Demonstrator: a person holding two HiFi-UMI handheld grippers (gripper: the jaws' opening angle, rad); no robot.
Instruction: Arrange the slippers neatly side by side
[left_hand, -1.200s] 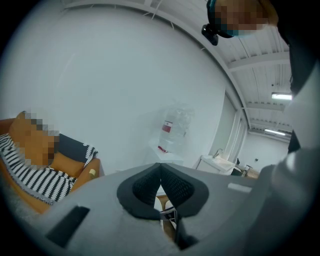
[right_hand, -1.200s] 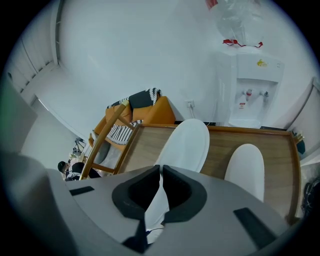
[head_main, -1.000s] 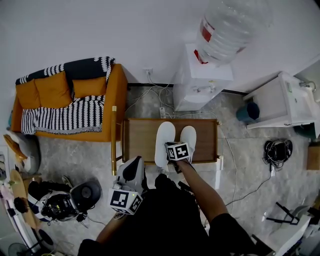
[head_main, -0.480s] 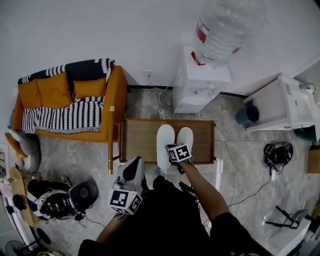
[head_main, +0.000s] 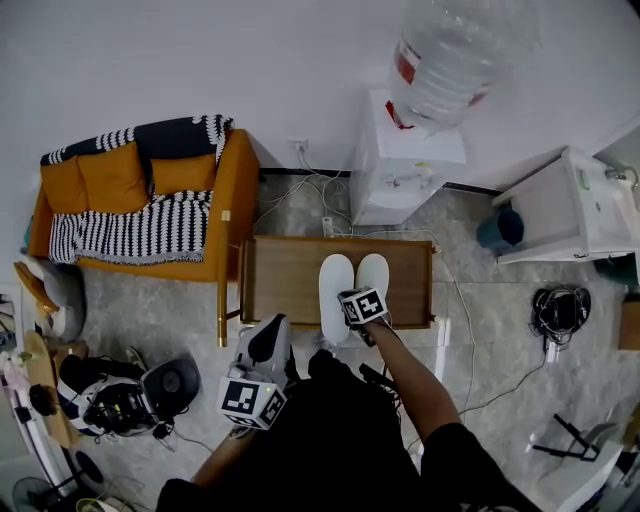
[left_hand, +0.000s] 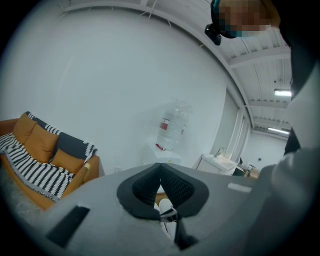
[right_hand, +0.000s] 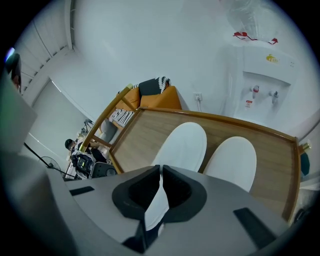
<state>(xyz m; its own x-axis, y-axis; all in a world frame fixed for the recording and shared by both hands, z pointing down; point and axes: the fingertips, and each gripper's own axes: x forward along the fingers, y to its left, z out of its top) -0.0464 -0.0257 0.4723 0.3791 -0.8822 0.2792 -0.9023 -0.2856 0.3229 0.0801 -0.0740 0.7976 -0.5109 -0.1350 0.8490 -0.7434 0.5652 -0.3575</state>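
Observation:
Two white slippers lie side by side on a low wooden table (head_main: 280, 285), toes pointing away from me. My right gripper (head_main: 358, 310) is at the heel end of the left slipper (head_main: 335, 290), and the right slipper (head_main: 374, 275) lies close beside it. In the right gripper view the right gripper (right_hand: 161, 175) is shut on the left slipper (right_hand: 184, 145), whose white edge runs between the pads. The right slipper (right_hand: 231, 162) is free. My left gripper (head_main: 268, 338) hangs off the table's near left corner. Seen from its own camera, the left gripper (left_hand: 160, 174) is shut and holds nothing.
A water dispenser (head_main: 405, 160) stands behind the table with cables on the floor beside it. An orange sofa (head_main: 140, 200) with a striped throw is at the left. A white sink unit (head_main: 560, 205) and a blue bin (head_main: 497, 228) are at the right. Equipment (head_main: 130, 400) lies on the floor near left.
The right gripper has shifted slightly, and the left slipper in it now lies straighter and closer alongside the right slipper. The left gripper has stayed put.

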